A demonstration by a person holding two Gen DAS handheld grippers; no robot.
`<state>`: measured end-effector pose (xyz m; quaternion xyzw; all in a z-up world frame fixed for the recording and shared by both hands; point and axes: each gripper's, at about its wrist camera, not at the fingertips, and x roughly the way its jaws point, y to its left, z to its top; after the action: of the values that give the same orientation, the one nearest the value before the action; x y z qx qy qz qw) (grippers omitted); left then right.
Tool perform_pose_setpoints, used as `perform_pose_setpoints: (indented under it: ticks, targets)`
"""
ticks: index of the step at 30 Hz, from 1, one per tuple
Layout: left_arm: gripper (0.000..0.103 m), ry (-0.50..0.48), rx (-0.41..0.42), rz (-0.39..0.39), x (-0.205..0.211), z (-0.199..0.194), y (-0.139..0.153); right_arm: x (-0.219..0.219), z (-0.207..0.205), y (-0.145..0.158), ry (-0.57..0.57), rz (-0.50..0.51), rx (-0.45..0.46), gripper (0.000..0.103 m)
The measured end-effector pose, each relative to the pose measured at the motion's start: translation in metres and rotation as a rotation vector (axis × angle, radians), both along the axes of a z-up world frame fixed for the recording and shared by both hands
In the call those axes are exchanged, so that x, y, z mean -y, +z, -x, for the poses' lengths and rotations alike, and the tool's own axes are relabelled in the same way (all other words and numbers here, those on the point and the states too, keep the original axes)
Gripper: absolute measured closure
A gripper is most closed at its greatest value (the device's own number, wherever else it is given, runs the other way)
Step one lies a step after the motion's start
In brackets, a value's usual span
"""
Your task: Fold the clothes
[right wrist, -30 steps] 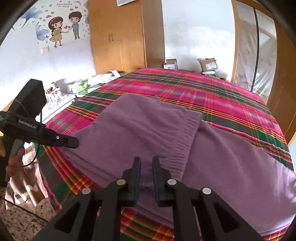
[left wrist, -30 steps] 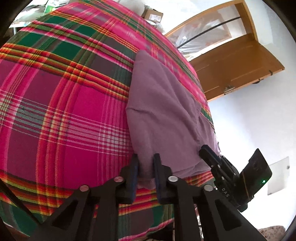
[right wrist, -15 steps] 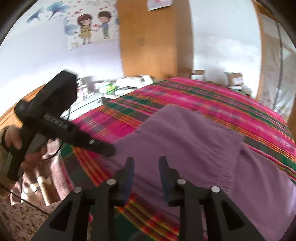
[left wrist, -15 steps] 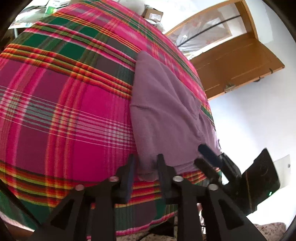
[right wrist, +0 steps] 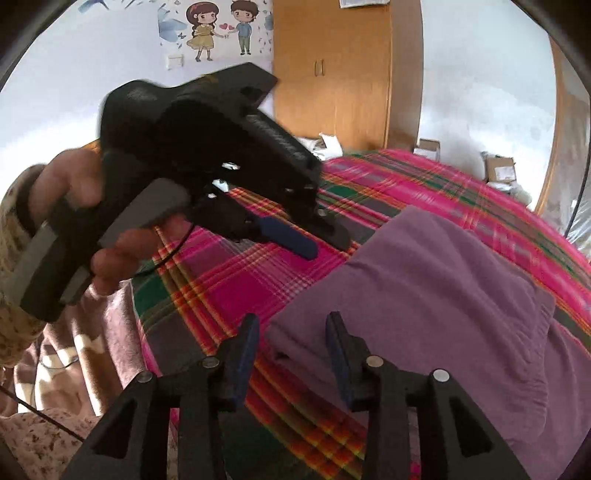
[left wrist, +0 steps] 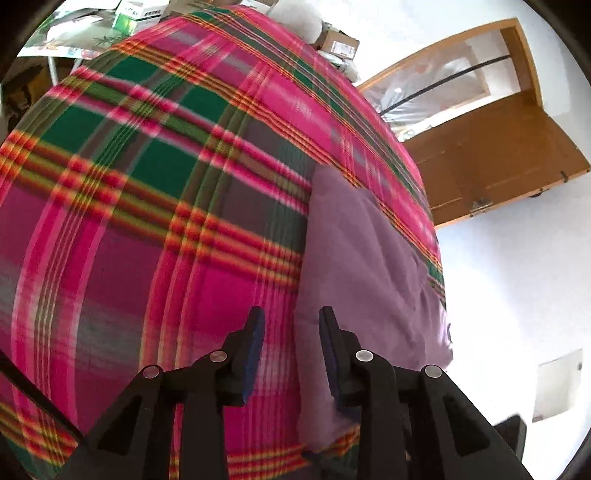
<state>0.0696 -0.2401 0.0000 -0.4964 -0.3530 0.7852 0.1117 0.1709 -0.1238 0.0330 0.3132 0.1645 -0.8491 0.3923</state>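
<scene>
Plaid bedspread [left wrist: 147, 258] under both opening tools, purple sweater [right wrist: 443, 288] ungripped.

Black right tool [right wrist: 291, 334] with blue pads, silver screws; floral-print sleeve [right wrist: 14, 332].

White walls [right wrist: 480, 92], wooden wardrobe [right wrist: 332, 74], cartoon wall sticker [right wrist: 219, 29]

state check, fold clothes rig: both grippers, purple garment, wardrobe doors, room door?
left gripper: jaws opening, nothing pinched, garment edge beneath.
right gripper: jaws opening, nothing pinched, above the garment's near corner.
purple garment: released, lying folded in layers on the plaid blanket.
wardrobe doors: closed.
room door: swung open.
</scene>
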Motion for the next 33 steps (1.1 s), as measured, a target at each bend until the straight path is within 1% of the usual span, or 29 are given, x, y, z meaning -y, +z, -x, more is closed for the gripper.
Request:
perform_pose_setpoints:
  ticks: [1, 3, 4, 6, 8, 12, 14, 16, 18, 19, 21, 24, 26, 28, 31, 32, 33]
  targets:
    - [0.072, -0.013, 0.002, 0.002, 0.001, 0.006, -0.001, 0.002, -0.002, -0.001, -0.013, -0.019, -0.025, 0.065]
    - [0.072, -0.03, 0.016, 0.015, -0.001, 0.019, -0.003, 0.008, -0.009, -0.004, -0.046, -0.088, -0.103, 0.064]
    - [0.072, -0.035, 0.023, 0.021, -0.004, 0.025, -0.004, 0.011, -0.012, -0.006, -0.047, -0.108, -0.123, 0.064]
    - [0.072, -0.054, 0.026, 0.014, -0.013, 0.037, -0.005, 0.015, -0.017, -0.011, -0.048, -0.14, -0.144, 0.064]
    - [0.071, -0.1, 0.015, -0.015, -0.015, 0.044, -0.008, 0.018, -0.017, -0.015, -0.058, -0.164, -0.144, 0.064]
    - [0.067, -0.11, 0.019, -0.011, -0.017, 0.053, -0.007, 0.012, -0.008, -0.012, -0.07, -0.134, -0.088, 0.065]
    - [0.067, -0.115, 0.018, -0.017, -0.019, 0.055, -0.006, 0.009, -0.005, -0.01, -0.073, -0.122, -0.075, 0.071]
    - [0.067, -0.123, 0.017, -0.019, -0.018, 0.052, -0.007, 0.007, -0.003, -0.008, -0.071, -0.112, -0.064, 0.084]
    - [0.067, -0.125, 0.02, -0.042, -0.017, 0.054, -0.01, 0.003, -0.002, -0.004, -0.069, -0.09, -0.051, 0.09]
    - [0.066, -0.123, 0.023, -0.059, -0.017, 0.057, -0.012, 0.0, -0.002, 0.0, -0.07, -0.07, -0.047, 0.092]
    - [0.062, -0.124, 0.027, -0.094, -0.016, 0.058, -0.013, -0.01, -0.004, 0.012, -0.071, -0.002, -0.054, 0.093]
    - [0.062, -0.122, 0.034, -0.118, -0.016, 0.062, -0.013, -0.026, -0.005, 0.03, -0.078, 0.09, -0.065, 0.094]
    - [0.062, -0.122, 0.042, -0.138, -0.018, 0.067, -0.014, -0.032, -0.007, 0.037, -0.07, 0.112, -0.07, 0.094]
    - [0.062, -0.122, 0.05, -0.17, -0.021, 0.073, -0.016, -0.033, -0.008, 0.035, -0.064, 0.107, -0.062, 0.094]
    - [0.066, -0.11, 0.057, -0.226, -0.023, 0.081, -0.021, -0.024, -0.002, 0.033, -0.057, 0.101, -0.044, 0.094]
    - [0.07, -0.103, 0.053, -0.235, -0.023, 0.082, -0.022, -0.022, -0.002, 0.033, -0.057, 0.103, -0.041, 0.094]
    - [0.082, -0.1, 0.041, -0.228, -0.022, 0.082, -0.021, -0.021, -0.004, 0.034, -0.057, 0.105, -0.041, 0.094]
